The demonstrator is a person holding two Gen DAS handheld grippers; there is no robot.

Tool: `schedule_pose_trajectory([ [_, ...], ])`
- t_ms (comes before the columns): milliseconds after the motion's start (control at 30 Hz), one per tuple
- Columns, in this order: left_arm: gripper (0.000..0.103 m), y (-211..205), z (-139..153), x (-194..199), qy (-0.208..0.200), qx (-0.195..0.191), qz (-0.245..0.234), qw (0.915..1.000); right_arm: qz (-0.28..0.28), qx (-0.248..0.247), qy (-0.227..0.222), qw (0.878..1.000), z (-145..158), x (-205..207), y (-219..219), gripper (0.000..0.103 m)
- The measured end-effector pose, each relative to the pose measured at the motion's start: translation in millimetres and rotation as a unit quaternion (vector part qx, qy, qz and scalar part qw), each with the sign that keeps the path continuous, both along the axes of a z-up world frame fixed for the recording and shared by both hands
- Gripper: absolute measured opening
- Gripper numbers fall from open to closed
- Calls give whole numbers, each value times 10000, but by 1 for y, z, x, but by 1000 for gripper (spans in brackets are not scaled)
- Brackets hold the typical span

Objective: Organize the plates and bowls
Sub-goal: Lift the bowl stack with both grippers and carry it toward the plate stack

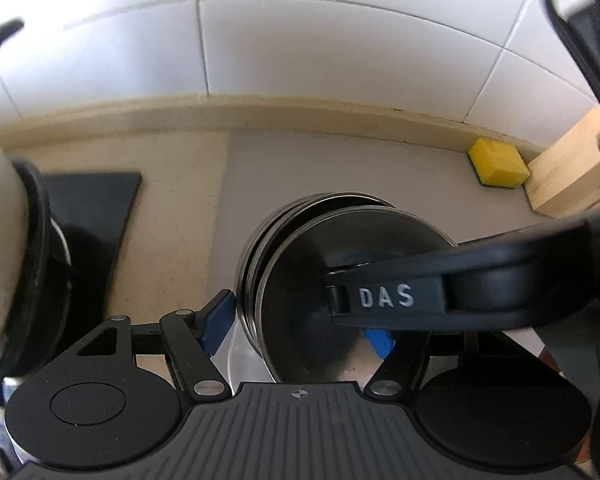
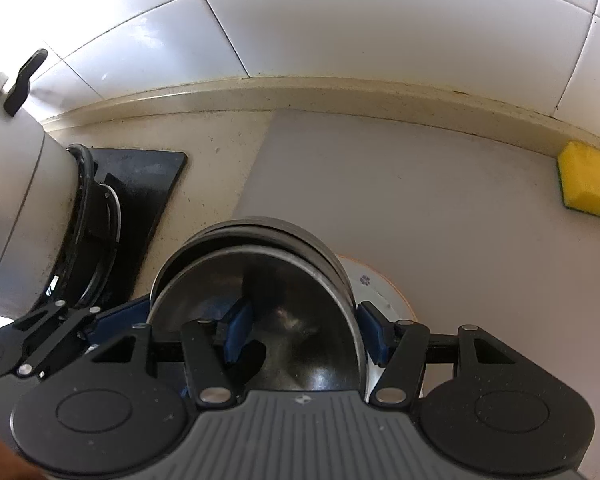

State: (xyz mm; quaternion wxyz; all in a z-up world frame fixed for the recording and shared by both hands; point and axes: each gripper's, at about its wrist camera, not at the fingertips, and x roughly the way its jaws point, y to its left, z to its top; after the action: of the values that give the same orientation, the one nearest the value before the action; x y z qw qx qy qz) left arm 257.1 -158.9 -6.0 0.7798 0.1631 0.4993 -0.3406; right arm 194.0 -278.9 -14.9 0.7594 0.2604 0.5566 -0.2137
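A nest of steel bowls [image 1: 300, 272] stands on the grey mat; it also shows in the right wrist view [image 2: 284, 288]. My left gripper [image 1: 300, 332] straddles the near rim, one blue pad [image 1: 216, 324] outside on the left, the other pad [image 1: 380, 342] inside the bowl. My right gripper [image 2: 304, 332] also straddles a wall of the top bowl, one pad [image 2: 238, 330] inside, one pad [image 2: 370, 334] outside on the right. Neither visibly clamps the rim. The right gripper's body crosses the left wrist view [image 1: 460, 288]. A white plate with an orange rim [image 2: 380, 288] lies under the bowls.
A white appliance [image 2: 16, 200] on a black base [image 2: 148, 184] stands at the left. A yellow sponge [image 1: 498, 162] and a wooden block [image 1: 572, 168] lie at the back right by the tiled wall. The mat [image 2: 440, 200] spreads to the right.
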Motion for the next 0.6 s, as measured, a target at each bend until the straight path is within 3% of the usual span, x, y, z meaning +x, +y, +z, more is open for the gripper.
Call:
schedule_pose_trajectory([
  [200, 66, 8, -2, 6, 701, -1, 36, 9975, 245, 145, 158, 9995, 10, -7, 3, 38],
  [333, 66, 0, 3, 10, 566, -15, -122, 9983, 247, 82, 385, 9989, 5, 0, -3, 35],
  [500, 58, -5, -5, 16, 146, 153, -238, 9995, 139, 58, 269, 9995, 1, 8, -12, 31],
  [600, 57, -4, -7, 24, 202, 96, -264, 9994, 148, -17, 180, 9997, 0, 9, -10, 32],
])
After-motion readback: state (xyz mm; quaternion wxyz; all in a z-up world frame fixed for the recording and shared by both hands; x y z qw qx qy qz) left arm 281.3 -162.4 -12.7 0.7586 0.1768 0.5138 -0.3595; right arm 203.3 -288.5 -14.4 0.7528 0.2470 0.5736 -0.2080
